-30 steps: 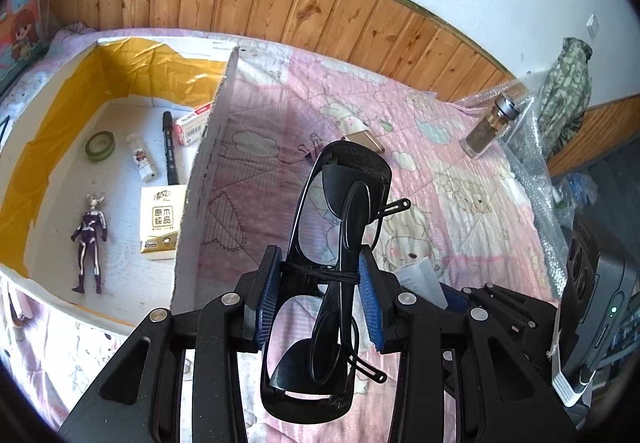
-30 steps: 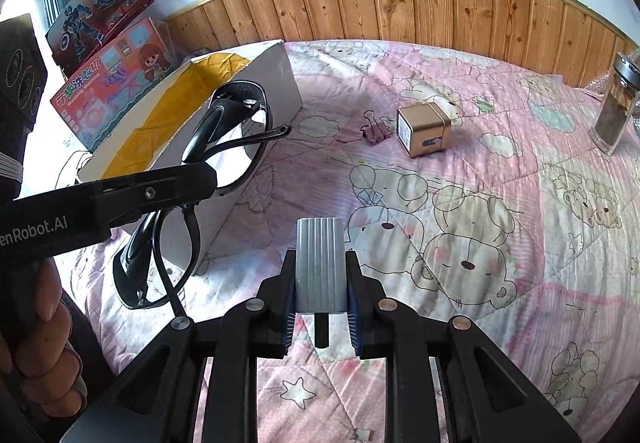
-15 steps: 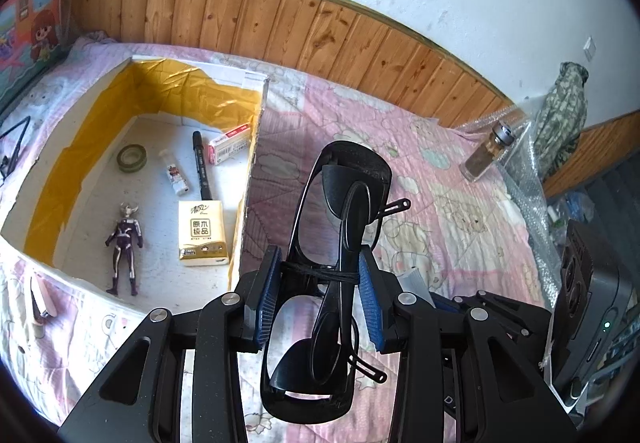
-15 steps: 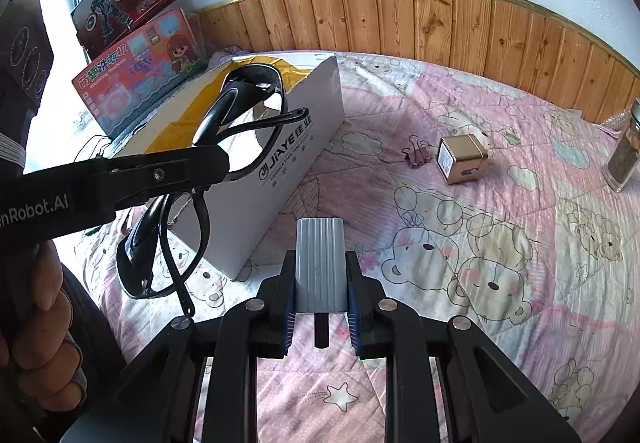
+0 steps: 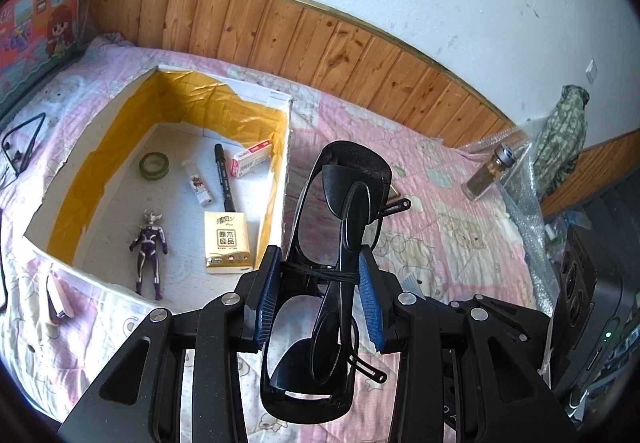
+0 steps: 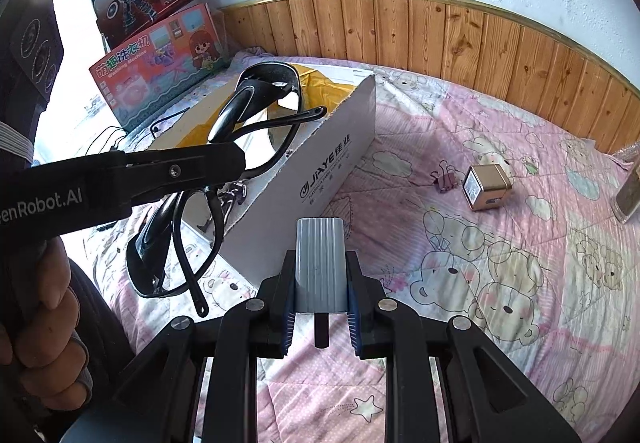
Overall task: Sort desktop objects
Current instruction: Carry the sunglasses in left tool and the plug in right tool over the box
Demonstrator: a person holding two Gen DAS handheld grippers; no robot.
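My left gripper (image 5: 319,283) is shut on folded black sunglasses (image 5: 344,211) and holds them in the air just right of the white box (image 5: 286,147) with yellow-lined walls. From the right wrist view the sunglasses (image 6: 256,123) hang over the box's near wall (image 6: 320,171). My right gripper (image 6: 320,307) is shut on a ribbed grey block (image 6: 320,263) above the pink quilt. Inside the box lie a toy figure (image 5: 149,243), a tissue pack (image 5: 227,243), a black marker (image 5: 224,175), a small bottle (image 5: 198,183), a tape roll (image 5: 154,165) and a red-white carton (image 5: 252,159).
On the quilt lie a gold cube (image 6: 488,187), a pink binder clip (image 6: 444,179) and a glass jar (image 5: 488,173). Toy boxes (image 6: 156,59) lean on the wall at the left. Wood panelling (image 6: 440,35) runs behind the bed.
My left gripper has carried the sunglasses left and up toward the box, so more of the box's inside shows. My right gripper has shifted left too, still holding the grey block.
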